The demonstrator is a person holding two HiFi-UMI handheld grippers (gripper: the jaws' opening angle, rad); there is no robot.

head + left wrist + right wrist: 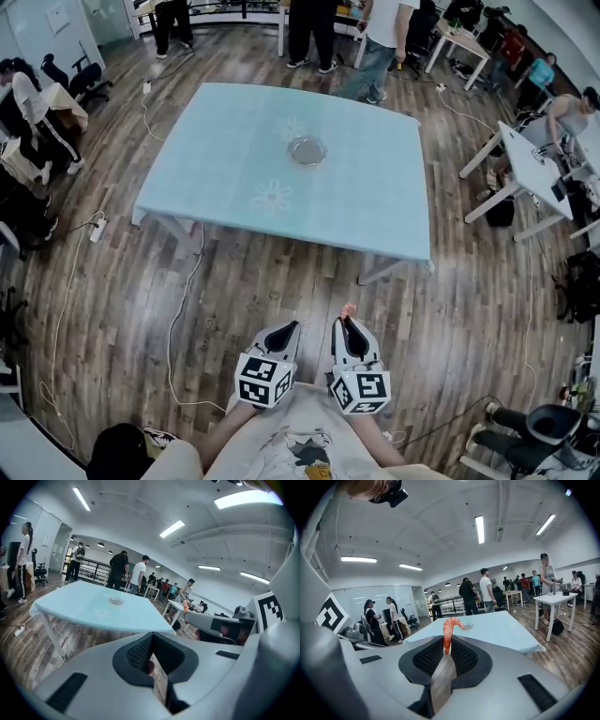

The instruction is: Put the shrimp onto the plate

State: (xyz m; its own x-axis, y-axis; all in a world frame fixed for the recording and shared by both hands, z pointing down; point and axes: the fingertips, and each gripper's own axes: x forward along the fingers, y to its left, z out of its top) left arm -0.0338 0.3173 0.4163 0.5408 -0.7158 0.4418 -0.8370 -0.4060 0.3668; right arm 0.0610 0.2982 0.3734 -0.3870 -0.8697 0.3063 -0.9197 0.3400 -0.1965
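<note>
"Holding anything in the right claw [447, 644] just then?"

"Clamped the shrimp [447, 634] at the very tips, shut on its lower end. Stood up orange from the pads and curled over at the top."

"Where, against the bench [356, 197]?"

"Hung well short of it, out over the wooden floor [281, 281], close in front of the wearer's body. Not yet on the plate [307, 150]. Found that near the middle of the pale blue cloth, small, round and shiny, just beyond a white flower print [271, 197]."

"And the left claw [152, 637]?"

"Closed too, tip against tip, gripping nothing. Held just beside the right one, about level with it."

"Any writing worth noting?"

"Found only patterns: black-and-white square markers on the left cube [263, 379] and the right cube [361, 391], blocks rather than letters. Spotted a white sheet [58, 19] on the far wall, print too small to read. Saw a cartoon print [309, 457] on the wearer's pale shirt, cut off by the bottom edge."

"Around the bench?"

"Counted several people [312, 28] standing past the far side. Noted white desks [530, 164] off to the right, with more people beside them."
</note>
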